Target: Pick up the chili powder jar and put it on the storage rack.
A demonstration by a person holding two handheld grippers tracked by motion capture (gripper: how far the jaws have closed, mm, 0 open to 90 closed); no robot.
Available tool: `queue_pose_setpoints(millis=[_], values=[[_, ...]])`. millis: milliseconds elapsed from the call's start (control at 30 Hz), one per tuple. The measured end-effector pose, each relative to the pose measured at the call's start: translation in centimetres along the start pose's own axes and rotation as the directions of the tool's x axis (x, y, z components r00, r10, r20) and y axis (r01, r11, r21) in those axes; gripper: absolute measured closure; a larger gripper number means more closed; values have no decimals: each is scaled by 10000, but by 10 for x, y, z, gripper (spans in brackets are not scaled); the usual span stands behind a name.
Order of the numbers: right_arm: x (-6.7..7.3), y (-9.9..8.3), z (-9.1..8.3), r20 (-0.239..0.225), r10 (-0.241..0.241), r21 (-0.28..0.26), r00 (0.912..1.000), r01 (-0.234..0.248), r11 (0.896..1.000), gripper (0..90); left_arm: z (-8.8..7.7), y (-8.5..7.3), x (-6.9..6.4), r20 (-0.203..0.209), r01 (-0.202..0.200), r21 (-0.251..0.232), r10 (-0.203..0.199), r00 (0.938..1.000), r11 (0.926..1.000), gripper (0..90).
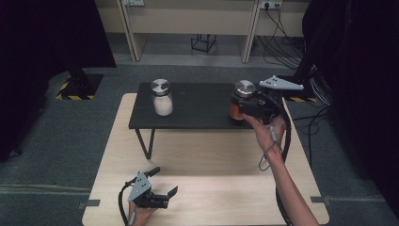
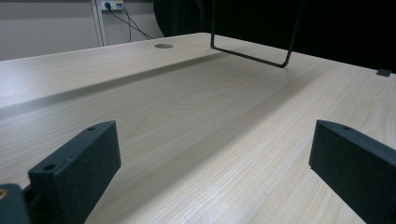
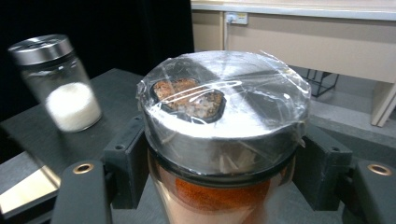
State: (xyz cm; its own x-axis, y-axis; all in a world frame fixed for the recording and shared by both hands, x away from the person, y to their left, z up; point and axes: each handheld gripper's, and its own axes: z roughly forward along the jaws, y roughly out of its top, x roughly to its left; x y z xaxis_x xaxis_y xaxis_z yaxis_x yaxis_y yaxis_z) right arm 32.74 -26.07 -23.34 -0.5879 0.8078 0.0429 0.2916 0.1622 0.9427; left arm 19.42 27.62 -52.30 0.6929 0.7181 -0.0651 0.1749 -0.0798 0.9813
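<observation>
A glass shaker of orange-red spice [image 1: 237, 109] [image 3: 219, 196] with a film-wrapped metal lid [image 3: 224, 109] stands at the right end of a black raised shelf [image 1: 197, 106]. My right gripper [image 1: 244, 106] [image 3: 219, 163] has its jaws pressed against both sides of the shaker just under the lid. A second shaker with white powder [image 1: 162, 97] [image 3: 60, 88] stands at the shelf's left end. My left gripper [image 1: 162, 181] [image 2: 212, 172] rests low over the wooden table [image 1: 207, 160] near its front left edge, jaws wide apart with nothing between them.
The shelf stands on thin black wire legs [image 1: 146, 141] [image 2: 252, 53] over the table. A round cable hole [image 2: 163, 46] sits in the tabletop. Cables [image 1: 282, 37] trail on the floor behind at right. Dark curtains flank both sides.
</observation>
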Motion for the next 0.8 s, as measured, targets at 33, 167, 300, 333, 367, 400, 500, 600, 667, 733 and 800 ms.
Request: queue_pose_setpoints(millis=[33, 167, 300, 333, 367, 400, 500, 600, 667, 733, 800], values=[[0, 1, 2, 62, 17, -16, 10000, -17, 10000, 302, 0, 0, 0, 3, -2, -1, 2, 10000, 10000, 14], [1, 3, 11, 302, 4, 18, 9995, -5, 10000, 301, 0, 0, 0, 4, -5, 4, 5, 10000, 10000, 14], [2, 4, 19, 491, 10, 92, 9988, -15, 10000, 301, 0, 0, 0, 8, -12, 8, 12, 10000, 10000, 14], [2, 4, 21, 530, 4, 110, 9986, -10, 9999, 301, 0, 0, 0, 10, -15, 4, 15, 10000, 10000, 14], [2, 4, 23, 576, 10, 115, 9983, -16, 9999, 301, 0, 0, 0, 5, -9, 2, 9, 10000, 10000, 14], [2, 4, 25, 623, 23, 122, 9981, -31, 9999, 301, 0, 0, 0, 6, -10, 5, 10, 10000, 10000, 14], [2, 2, 29, 769, 75, 124, 9970, -85, 9999, 301, 0, 0, 0, 5, -10, 2, 10, 10000, 10000, 14], [1, 0, 33, 838, 158, 62, 9964, -164, 9998, 301, 0, 0, 0, 4, -3, 2, 3, 10000, 10000, 14], [-1, -2, 34, 819, 249, 33, 9963, -252, 9997, 301, 0, 0, 0, 3, -3, 3, 3, 10000, 10000, 14], [0, -2, 37, 874, 167, 69, 9960, -173, 9998, 301, 0, 0, 0, 3, -2, 0, 2, 10000, 10000, 14], [0, -3, 39, 894, 143, 116, 9959, -154, 9998, 301, 0, 0, 0, 5, -1, 1, 1, 10000, 10000, 14]])
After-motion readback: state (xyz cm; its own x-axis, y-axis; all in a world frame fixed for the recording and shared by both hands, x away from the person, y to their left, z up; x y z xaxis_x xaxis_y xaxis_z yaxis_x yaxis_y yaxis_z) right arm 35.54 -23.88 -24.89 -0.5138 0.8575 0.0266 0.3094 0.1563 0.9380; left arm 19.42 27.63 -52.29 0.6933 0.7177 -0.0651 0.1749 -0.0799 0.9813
